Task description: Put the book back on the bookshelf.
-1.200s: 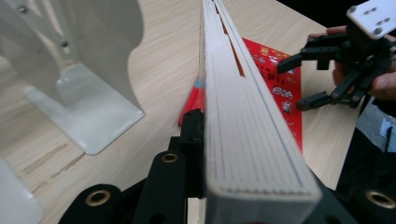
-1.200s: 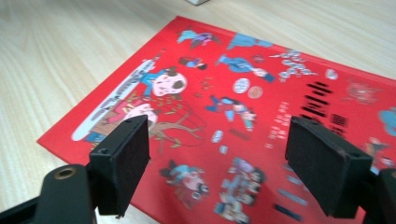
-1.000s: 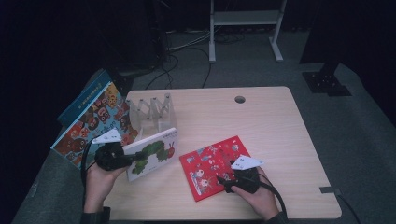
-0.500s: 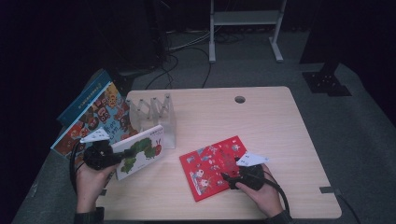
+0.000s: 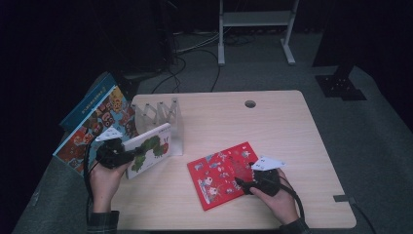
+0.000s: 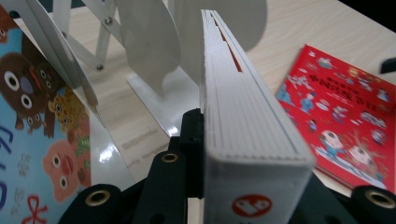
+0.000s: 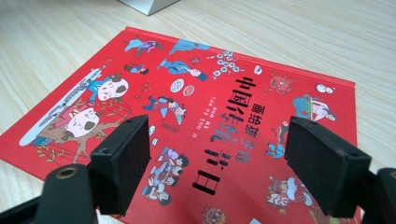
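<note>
Left gripper (image 5: 118,154), near the tabletop's (image 5: 292,122) left edge: jaws clamped on the lower spine end of the caterpillar board book (image 5: 148,149), held tilted on edge just in front of the white folding book rack (image 5: 160,114).

Book reads as thick, stiff board pages (image 6: 243,107); moderately heavy for a one-end hold, glossy cover, likely to pivot or slip. A hold nearer mid-spine would steady it.

Right gripper (image 5: 246,184), near the front edge: jaws apart, hovering over the red picture book (image 5: 221,173), which lies flat. Thin hardcover (image 7: 224,116), rigid, slick; best taken at an edge.

Room: rack slots narrow, dividers close. Two more picture books (image 5: 92,124) lean at the left edge beside the rack. Right and far tabletop open.
</note>
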{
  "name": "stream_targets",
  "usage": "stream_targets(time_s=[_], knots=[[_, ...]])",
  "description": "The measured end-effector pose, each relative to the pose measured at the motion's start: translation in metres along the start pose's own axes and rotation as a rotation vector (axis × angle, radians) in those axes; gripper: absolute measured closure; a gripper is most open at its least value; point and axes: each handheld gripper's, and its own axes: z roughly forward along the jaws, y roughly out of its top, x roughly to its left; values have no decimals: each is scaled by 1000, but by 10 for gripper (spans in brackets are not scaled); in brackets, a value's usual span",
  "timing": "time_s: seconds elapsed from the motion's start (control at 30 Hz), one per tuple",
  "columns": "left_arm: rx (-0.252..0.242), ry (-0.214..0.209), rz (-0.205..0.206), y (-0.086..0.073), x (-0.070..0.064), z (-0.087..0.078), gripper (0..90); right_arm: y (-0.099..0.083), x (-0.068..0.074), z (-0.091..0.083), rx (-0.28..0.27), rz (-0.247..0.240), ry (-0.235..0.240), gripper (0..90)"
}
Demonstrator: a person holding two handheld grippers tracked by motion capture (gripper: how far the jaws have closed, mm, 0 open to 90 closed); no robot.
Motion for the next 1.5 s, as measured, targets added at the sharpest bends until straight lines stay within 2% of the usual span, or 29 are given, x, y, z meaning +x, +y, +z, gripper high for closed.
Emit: stream_targets(time_s=[0.2,0.37,0.63,0.83,1.07,1.23,1.33,1.5], knots=[[-13,15,20,11,-7,21,750,0,-3,-2,-7,11,-3,215],[-9,64,44,19,-9,35,749,0,-6,-4,-6,18,-7,216],[-36,103,27,25,-6,55,749,0,-6,-4,-4,22,-10,218],[-50,104,13,22,0,67,748,0,-7,-5,-3,17,-12,222],[-76,109,2,19,-1,75,742,1,-7,-4,-5,17,-12,225],[-55,101,3,15,-2,79,735,1,-7,-4,-5,16,-13,225],[-13,81,9,11,-3,85,723,1,-7,-4,-3,14,-14,225],[37,82,16,6,-6,93,710,1,-7,-5,-3,11,-17,225]])
